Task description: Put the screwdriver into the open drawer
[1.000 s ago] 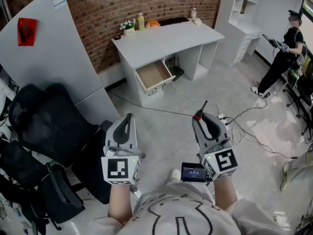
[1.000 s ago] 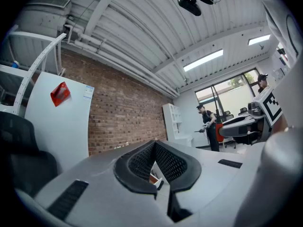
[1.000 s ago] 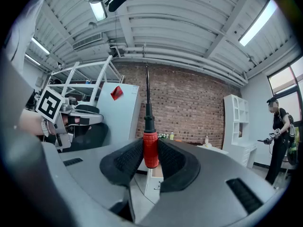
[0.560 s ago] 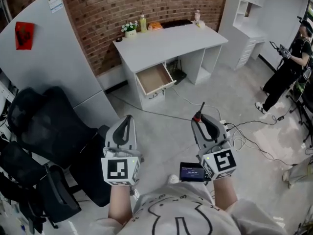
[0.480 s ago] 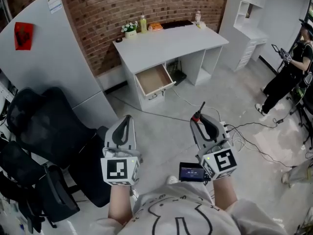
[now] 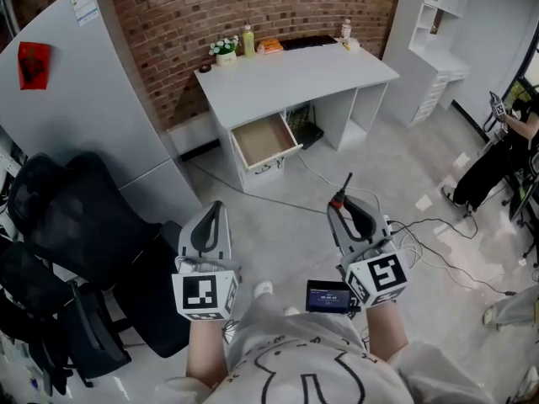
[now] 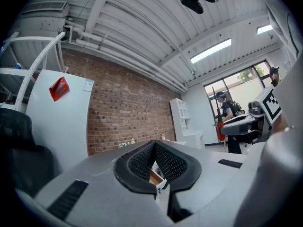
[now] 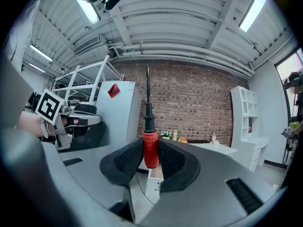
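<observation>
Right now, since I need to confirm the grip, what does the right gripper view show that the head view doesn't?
Right gripper view only: the right gripper clamped on the screwdriver by its red handle, both pads touching it. Head view only: cables on the floor and the small screen beside that gripper. Both: the screwdriver, white desk and open drawer.

Red-and-black screwdriver (image 8: 150, 149), white desk (image 6: 295, 78)

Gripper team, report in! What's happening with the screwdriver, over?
Left gripper shut, empty. Right gripper shut on screwdriver, red handle. Drawer open under desk, well ahead. Cable across floor between.
</observation>
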A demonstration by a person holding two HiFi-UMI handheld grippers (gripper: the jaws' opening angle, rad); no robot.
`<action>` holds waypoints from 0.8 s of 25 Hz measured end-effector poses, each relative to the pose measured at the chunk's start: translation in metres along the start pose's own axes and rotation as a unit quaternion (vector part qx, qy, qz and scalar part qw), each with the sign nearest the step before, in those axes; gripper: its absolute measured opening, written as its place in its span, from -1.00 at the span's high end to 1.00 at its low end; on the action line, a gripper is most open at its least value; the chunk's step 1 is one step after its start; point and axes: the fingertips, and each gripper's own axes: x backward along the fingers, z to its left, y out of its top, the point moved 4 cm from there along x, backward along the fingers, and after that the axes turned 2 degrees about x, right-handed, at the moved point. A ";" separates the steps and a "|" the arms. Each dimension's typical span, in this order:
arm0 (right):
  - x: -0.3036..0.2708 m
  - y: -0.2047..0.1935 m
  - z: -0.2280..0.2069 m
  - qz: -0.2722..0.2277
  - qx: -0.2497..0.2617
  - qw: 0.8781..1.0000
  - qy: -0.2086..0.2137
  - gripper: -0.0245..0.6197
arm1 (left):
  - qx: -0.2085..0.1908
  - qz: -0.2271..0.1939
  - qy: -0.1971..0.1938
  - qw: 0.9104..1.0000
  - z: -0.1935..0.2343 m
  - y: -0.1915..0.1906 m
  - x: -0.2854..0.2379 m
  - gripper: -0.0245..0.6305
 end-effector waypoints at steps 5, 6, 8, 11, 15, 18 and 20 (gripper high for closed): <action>-0.021 -0.011 -0.014 0.014 -0.009 1.000 0.004 0.61 | 0.008 0.011 0.012 1.000 0.011 -0.009 -0.022 0.89; -0.026 -0.013 -0.017 0.017 -0.013 1.000 0.003 0.61 | 0.010 0.013 0.013 1.000 0.013 -0.011 -0.027 0.89; -0.038 -0.018 -0.024 0.023 -0.017 1.000 0.001 0.61 | 0.013 0.017 0.014 1.000 0.019 -0.015 -0.039 0.89; -0.059 -0.022 -0.033 0.029 -0.012 1.000 0.005 0.61 | 0.016 0.023 0.015 0.999 0.028 -0.022 -0.060 0.89; -0.090 -0.029 -0.050 0.036 -0.015 0.999 0.007 0.61 | 0.017 0.030 0.019 0.999 0.043 -0.030 -0.094 0.89; -0.121 -0.036 -0.063 0.045 -0.024 0.999 0.010 0.61 | 0.016 0.035 0.023 0.999 0.059 -0.033 -0.122 0.89; -0.145 -0.038 -0.070 0.047 -0.024 0.998 0.014 0.61 | 0.016 0.037 0.027 0.999 0.071 -0.036 -0.141 0.89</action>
